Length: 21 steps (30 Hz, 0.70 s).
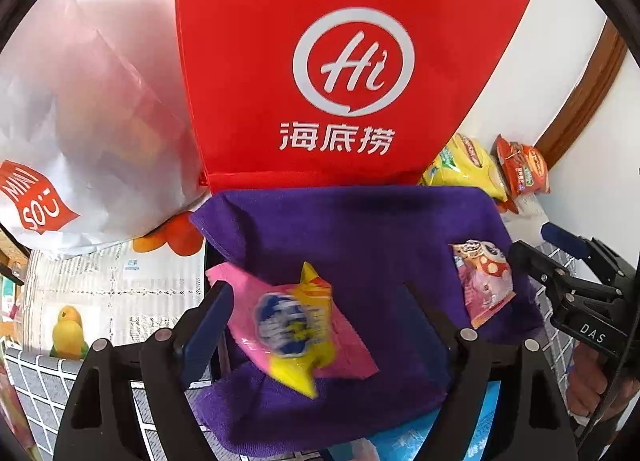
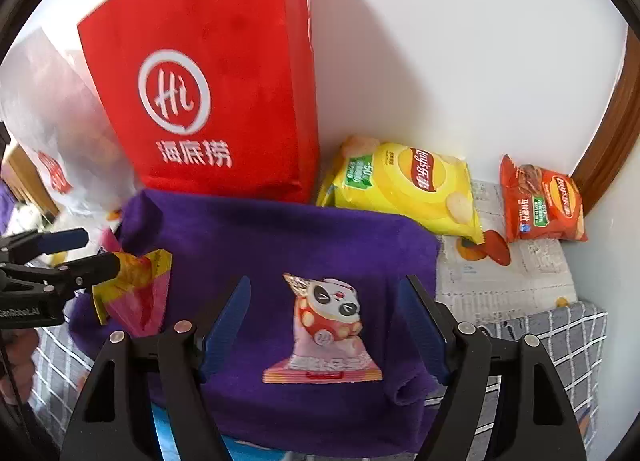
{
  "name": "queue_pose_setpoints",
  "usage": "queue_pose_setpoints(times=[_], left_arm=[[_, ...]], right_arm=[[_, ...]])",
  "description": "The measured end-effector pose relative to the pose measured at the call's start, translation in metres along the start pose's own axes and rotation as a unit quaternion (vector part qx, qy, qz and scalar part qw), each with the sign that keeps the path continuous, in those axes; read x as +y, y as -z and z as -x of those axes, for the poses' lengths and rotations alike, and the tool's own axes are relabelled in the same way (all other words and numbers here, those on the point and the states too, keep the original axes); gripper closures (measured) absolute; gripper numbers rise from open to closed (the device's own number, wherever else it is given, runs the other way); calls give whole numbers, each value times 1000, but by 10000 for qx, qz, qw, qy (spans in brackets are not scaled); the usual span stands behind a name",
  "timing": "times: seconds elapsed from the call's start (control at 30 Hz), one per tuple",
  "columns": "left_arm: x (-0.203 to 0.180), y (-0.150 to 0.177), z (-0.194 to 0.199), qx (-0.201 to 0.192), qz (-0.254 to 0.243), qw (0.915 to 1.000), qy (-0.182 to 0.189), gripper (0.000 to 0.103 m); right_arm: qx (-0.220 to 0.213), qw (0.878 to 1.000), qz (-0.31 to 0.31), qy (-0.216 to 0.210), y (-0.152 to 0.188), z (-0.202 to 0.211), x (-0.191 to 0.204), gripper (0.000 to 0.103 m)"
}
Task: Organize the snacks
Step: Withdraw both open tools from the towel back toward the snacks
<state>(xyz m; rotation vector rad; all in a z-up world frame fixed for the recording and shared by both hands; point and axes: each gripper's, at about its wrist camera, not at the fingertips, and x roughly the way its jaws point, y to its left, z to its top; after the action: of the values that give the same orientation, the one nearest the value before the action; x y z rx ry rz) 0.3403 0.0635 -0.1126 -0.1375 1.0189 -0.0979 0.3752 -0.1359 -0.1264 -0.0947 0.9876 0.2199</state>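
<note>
Two snack packets on purple towel [image 2: 280,245]: pink-yellow packet [image 1: 300,325], panda packet [image 2: 328,329].

A cloth [image 2: 280,245] is spread on the table [image 2: 560,341]. At its 12 o'clock a tote bag [image 2: 208,101] is stood against the wall. Two chip bags [image 2: 408,185] [image 2: 544,205] are laid at 2 o'clock. On the cloth, a panda packet [image 2: 328,333] is placed at 3 o'clock of another packet [image 2: 136,289].

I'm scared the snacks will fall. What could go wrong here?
1. The left gripper is open around the pink and yellow packet, which looks blurred as if loose, so it may slip away.
2. The panda packet lies on the soft purple towel, so the open right gripper might pinch towel too.
</note>
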Motion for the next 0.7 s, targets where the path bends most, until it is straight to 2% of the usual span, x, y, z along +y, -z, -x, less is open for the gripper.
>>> queue_pose_setpoints(times=[0.23, 0.33, 0.47, 0.7], left_arm=[[-2, -1, 11, -93, -150, 9998, -21, 19], [4, -3, 19, -227, -31, 9997, -73, 19], [7, -4, 29, -401, 18, 9992, -59, 19], [4, -4, 39, -463, 0, 9989, 68, 20]], right_arm=[[-218, 9997, 9, -75, 0, 11, 7, 27], [-364, 9990, -18, -255, 0, 15, 9, 27], [-330, 9983, -72, -482, -1, 15, 11, 27], [-289, 9989, -212, -294, -2, 18, 11, 28]])
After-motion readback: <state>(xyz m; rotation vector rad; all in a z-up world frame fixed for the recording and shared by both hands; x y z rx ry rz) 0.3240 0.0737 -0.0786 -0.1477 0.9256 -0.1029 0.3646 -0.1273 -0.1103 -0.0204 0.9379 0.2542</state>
